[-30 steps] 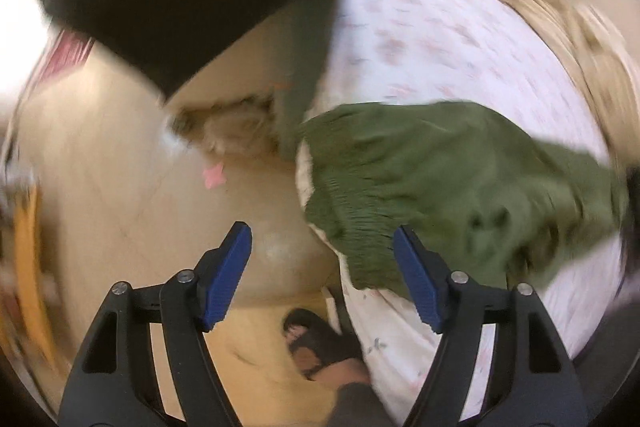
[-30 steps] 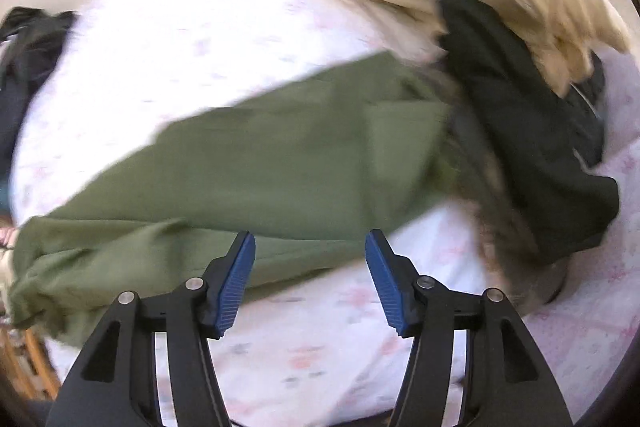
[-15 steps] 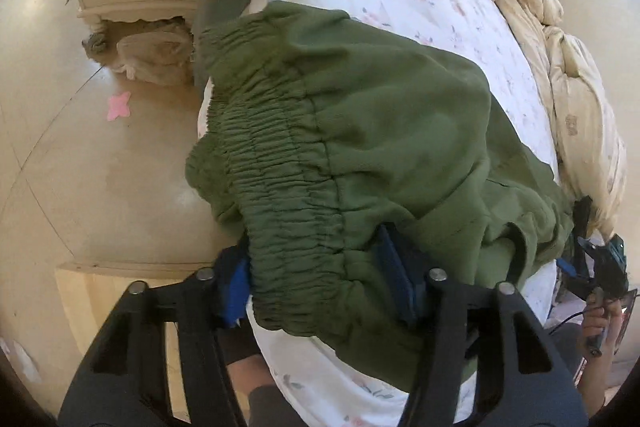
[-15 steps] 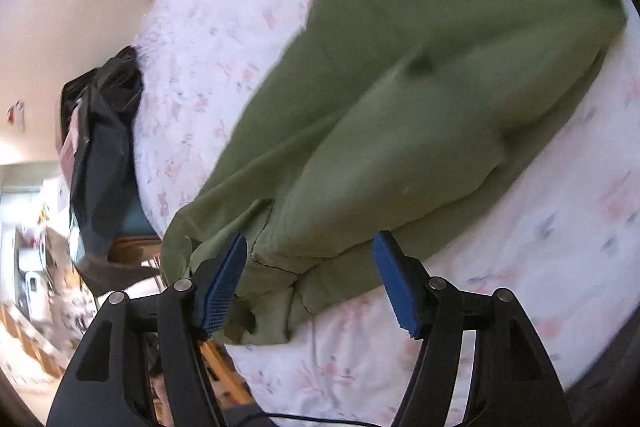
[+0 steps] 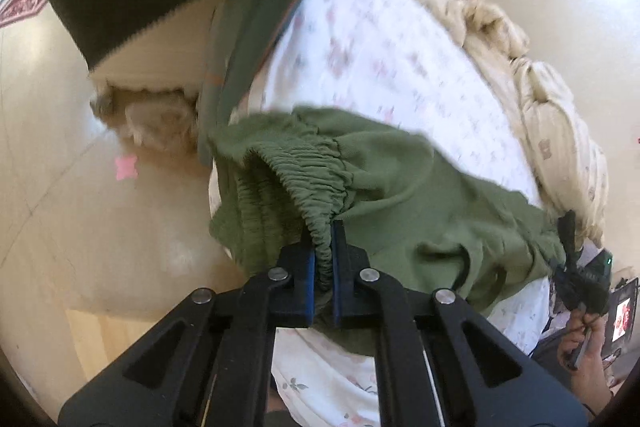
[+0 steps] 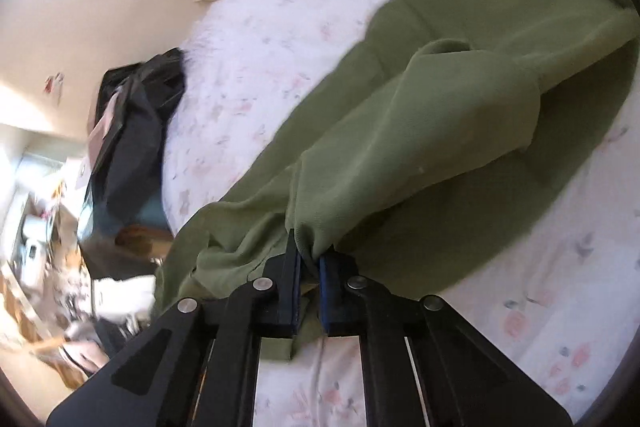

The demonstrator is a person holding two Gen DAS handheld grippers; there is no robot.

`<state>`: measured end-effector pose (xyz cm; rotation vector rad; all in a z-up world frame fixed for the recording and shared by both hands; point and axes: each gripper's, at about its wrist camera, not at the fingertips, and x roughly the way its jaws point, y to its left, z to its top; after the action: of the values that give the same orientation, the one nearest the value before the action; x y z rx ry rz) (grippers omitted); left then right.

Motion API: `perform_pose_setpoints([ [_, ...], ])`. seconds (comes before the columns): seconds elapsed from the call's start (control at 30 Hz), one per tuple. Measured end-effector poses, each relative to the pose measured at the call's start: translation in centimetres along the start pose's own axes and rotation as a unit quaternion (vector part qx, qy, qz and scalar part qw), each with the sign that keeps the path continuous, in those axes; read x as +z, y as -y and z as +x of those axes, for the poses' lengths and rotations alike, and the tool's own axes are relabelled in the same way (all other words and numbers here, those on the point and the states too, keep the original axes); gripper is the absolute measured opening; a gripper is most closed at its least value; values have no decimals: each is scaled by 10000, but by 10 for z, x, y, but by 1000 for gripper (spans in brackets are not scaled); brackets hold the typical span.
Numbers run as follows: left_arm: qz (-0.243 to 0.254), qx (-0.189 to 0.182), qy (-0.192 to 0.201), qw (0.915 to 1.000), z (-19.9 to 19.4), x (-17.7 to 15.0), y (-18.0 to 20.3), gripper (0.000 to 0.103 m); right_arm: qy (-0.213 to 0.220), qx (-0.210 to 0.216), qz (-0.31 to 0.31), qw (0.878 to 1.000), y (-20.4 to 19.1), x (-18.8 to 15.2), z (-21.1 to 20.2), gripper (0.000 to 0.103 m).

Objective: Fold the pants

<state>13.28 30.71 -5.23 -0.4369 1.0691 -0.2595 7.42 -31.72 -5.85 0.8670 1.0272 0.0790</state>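
Where both tongs stood spread a second ago, hovering over the cloth, each is now pressed together on the pants (image 5: pixel 420 195): half a second back the left pads straddled the waistband and the right ones sat open beside a leg end, and both have since closed. The left tongs (image 5: pixel 323 259) pinch the gathered elastic waistband (image 5: pixel 316 171) between their blue pads, with only the thickness of the bunched band keeping them apart, and the band rises from the bed (image 5: pixel 368 59) into the grip. The right tongs (image 6: pixel 309 267) are clamped on a bunched bit of the far end of the pants (which looks like a leg hem, though the cloth is too crumpled to be sure), with the fabric drawn into a peak at the pads. The rest of the pants lies rumpled across the flowered sheet near the bed's edge, one layer flopped over another. With both ends now held, the likely judgement is that the grasping step is done and no fold has been made yet; the garment probably needs lifting and stretching out flat first.
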Motion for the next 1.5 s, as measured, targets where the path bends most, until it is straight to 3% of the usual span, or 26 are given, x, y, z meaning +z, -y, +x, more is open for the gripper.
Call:
perform_pose_setpoints([
  [0.07,44,119,-51,9999,0,1,-4,4,-120,-251,54,9996,19,-6,4,6],
  [0.1,103,245,-265,9993,9,-3,-5,4,-342,-364,259,9984,37,-11,13,7],
  [0.17,460,779,-517,9946,24,-11,0,4,-892,-523,691,9922,64,-24,39,9],
  [0.23,349,1071,-740,9909,36,-15,-4,8,-870,-641,952,9896,75,-30,43,25],
  [0.3,59,1114,-917,9895,39,-11,-12,11,-853,-661,1113,9879,78,-33,36,47],
  [0.33,22,1142,-894,9894,36,-9,-12,18,-886,-713,1052,9879,74,-33,30,49],
  [0.43,177,1641,-641,9842,14,1,-4,25,-852,-991,650,9893,55,-28,3,50],
  [0.6,846,1697,-319,9813,-10,19,62,25,229,-1378,-58,9902,26,3,-53,50],
  [0.67,1185,1730,-232,9775,1,20,102,37,583,-1377,-19,9888,25,22,-56,50],
  [0.77,1423,1845,-404,9716,37,21,141,42,237,-1313,2,9911,39,55,-22,50],
  [0.9,1408,2010,-1047,9637,95,10,160,42,-643,-1825,-28,9811,73,74,34,45],
  [1.03,1933,2552,-1505,9353,137,-12,161,42,-1138,-1926,145,9745,92,91,38,40],
  [1.07,1984,2648,-1658,9290,147,-15,157,42,-1042,-1869,119,9768,90,99,25,40],
  [1.17,1886,2624,-1788,9293,153,-18,148,42,-281,-1987,-230,9794,89,138,-32,45],
  [1.2,1895,2630,-1824,9283,155,-19,147,42,-65,-2137,-244,9766,96,149,-48,50],
  [1.27,1938,2663,-1869,9255,158,-21,147,42,376,-2782,-192,9596,119,176,-75,56],
  [1.3,1970,2671,-1895,9241,161,-21,147,42,438,-2988,-147,9532,133,188,-80,56],
  [1.43,2030,2713,-1938,9207,167,-23,147,43,8,-2244,191,9743,167,207,-58,56],
  [1.5,2006,2739,-1964,9199,169,-24,146,43,-121,-2423,-9,9701,169,207,-38,56],
])
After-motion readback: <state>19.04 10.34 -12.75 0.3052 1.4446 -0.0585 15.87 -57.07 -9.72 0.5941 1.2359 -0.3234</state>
